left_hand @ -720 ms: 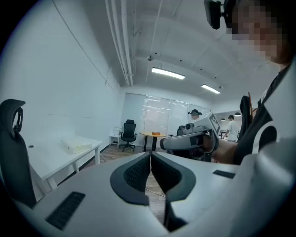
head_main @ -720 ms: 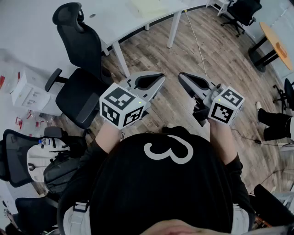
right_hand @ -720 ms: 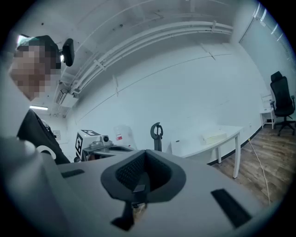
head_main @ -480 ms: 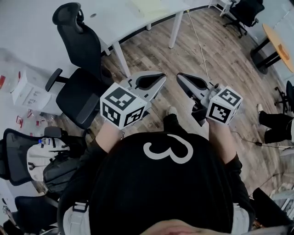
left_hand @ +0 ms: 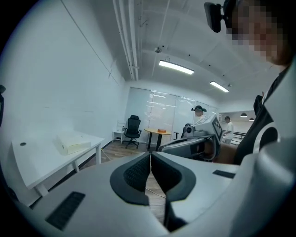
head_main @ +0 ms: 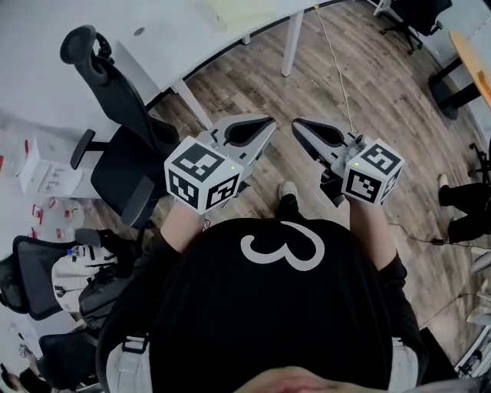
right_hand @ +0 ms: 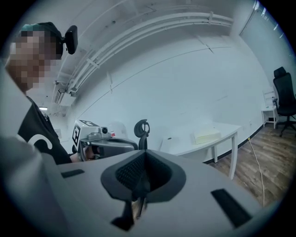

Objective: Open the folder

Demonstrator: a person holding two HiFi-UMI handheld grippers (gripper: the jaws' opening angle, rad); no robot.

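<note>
A pale yellow folder [head_main: 230, 11] lies shut on the white table [head_main: 176, 38] at the far top of the head view. It also shows in the left gripper view [left_hand: 74, 142] and the right gripper view [right_hand: 206, 137]. My left gripper [head_main: 270, 123] [left_hand: 150, 155] is shut and holds nothing. Beside it, my right gripper [head_main: 296, 124] [right_hand: 144, 155] is shut too, with nothing in it. Both are held side by side in the air over the wooden floor, well short of the table and the folder.
A black office chair [head_main: 115, 146] stands left of the grippers, by the table's leg [head_main: 291, 42]. A cable [head_main: 337, 77] runs across the floor. A backpack [head_main: 73, 272] rests on a chair at lower left. A round orange table [head_main: 472, 54] stands far right.
The head view has shifted, so the chair and table sit further left. A shoe has come into view below the grippers. Both grippers stay shut, side by side.
</note>
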